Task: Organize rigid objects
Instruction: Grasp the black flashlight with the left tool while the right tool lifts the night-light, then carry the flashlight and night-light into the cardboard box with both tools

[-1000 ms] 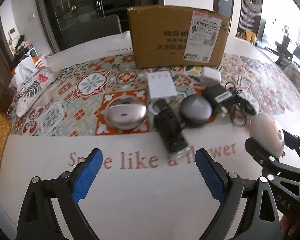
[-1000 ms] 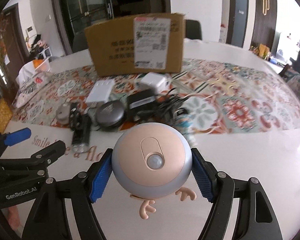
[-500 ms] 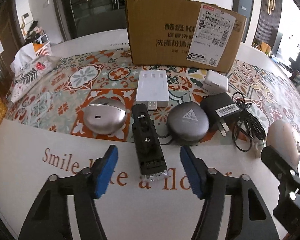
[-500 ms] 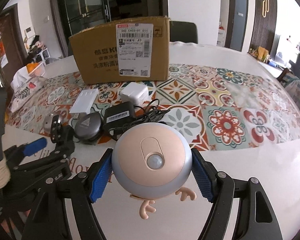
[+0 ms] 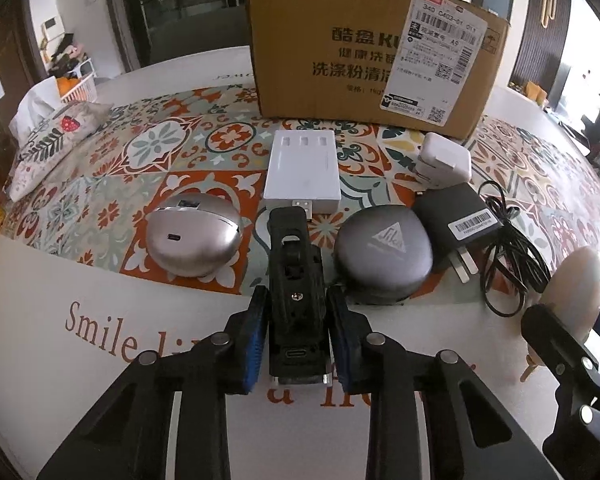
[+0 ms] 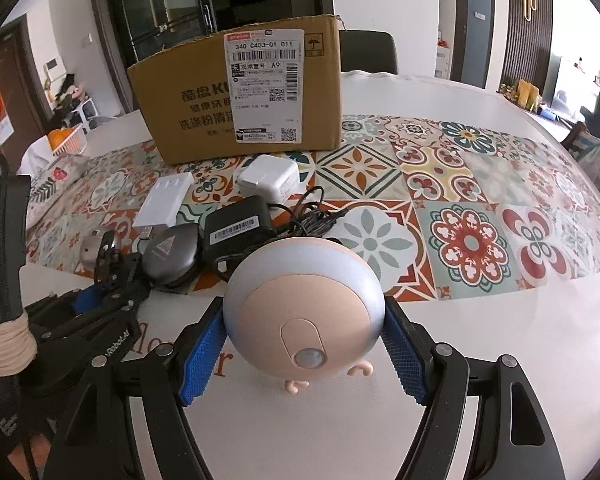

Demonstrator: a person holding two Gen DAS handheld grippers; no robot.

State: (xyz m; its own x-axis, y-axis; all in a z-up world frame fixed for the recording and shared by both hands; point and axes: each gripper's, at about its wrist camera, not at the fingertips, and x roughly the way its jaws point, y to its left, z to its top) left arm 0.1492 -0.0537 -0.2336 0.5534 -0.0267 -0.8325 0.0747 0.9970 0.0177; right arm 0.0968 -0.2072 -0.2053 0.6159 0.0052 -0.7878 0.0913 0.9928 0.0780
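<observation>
My left gripper (image 5: 298,330) is shut on a long black device (image 5: 294,276) that lies on the table, its blue pads against both sides. My right gripper (image 6: 302,338) is shut on a round pink night light (image 6: 304,300) with small antlers, held just above the white table edge; it also shows at the right of the left wrist view (image 5: 576,284). A silver oval case (image 5: 194,240), a white flat box (image 5: 304,170), a grey round case (image 5: 384,252), a black charger (image 5: 456,224) with cable and a white charger (image 5: 444,160) lie on the patterned cloth.
A brown cardboard box (image 5: 364,60) stands at the back of the table, also in the right wrist view (image 6: 244,92). A floral pouch (image 5: 52,144) lies at the far left. The patterned cloth (image 6: 468,196) stretches to the right.
My left gripper moved forward and closed on the black device. My right gripper tilted and lowered the night light toward the table.
</observation>
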